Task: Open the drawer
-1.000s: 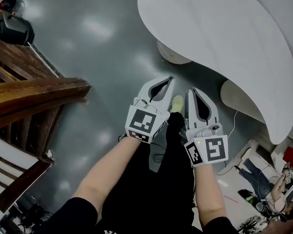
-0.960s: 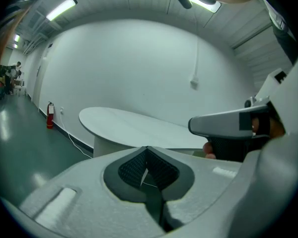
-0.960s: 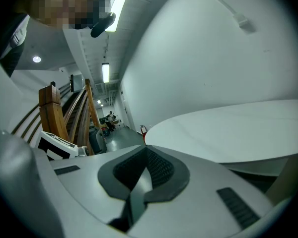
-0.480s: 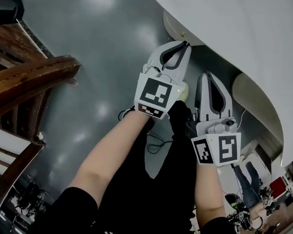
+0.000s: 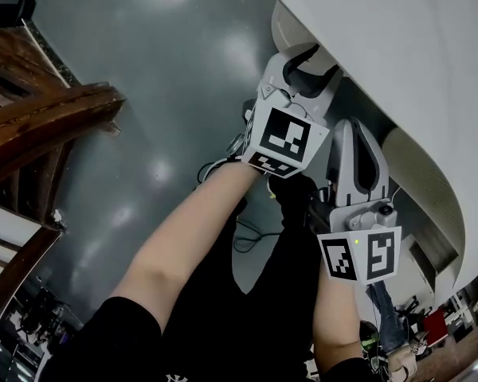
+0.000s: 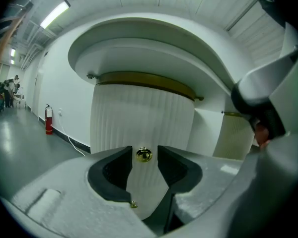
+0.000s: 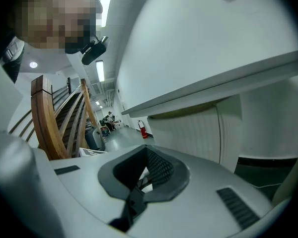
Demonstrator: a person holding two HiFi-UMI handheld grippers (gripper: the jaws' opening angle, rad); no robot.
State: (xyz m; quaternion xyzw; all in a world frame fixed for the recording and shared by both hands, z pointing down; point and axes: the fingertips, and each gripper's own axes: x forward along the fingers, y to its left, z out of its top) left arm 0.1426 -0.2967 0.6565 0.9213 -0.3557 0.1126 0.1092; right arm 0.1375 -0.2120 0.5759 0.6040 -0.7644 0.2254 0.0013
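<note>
The drawer front is the ribbed white face of a round pedestal [image 6: 139, 118] under the white desk, with a small brass knob [image 6: 143, 155] on it. My left gripper [image 6: 144, 150] points straight at that knob. Its jaws are opening; the knob shows in the gap between the dark pads and neither pad presses on it. In the head view the left gripper [image 5: 312, 64] reaches under the desk edge. My right gripper [image 5: 358, 151] hangs lower and to the right, jaws together on nothing; in its own view the right gripper [image 7: 141, 182] faces a ribbed panel [image 7: 188, 133].
The white curved desk top [image 5: 406, 54] overhangs both grippers. A wooden stair railing [image 5: 48, 126] stands at the left. A second ribbed pedestal [image 6: 236, 135] is to the right, a fire extinguisher [image 6: 48, 120] by the far wall. The person's legs and a cable [image 5: 247, 237] are below.
Both grippers have sunk and moved in under the desk toward the pedestal. The left jaws, shut before, now stand apart. The right jaws stay together.
</note>
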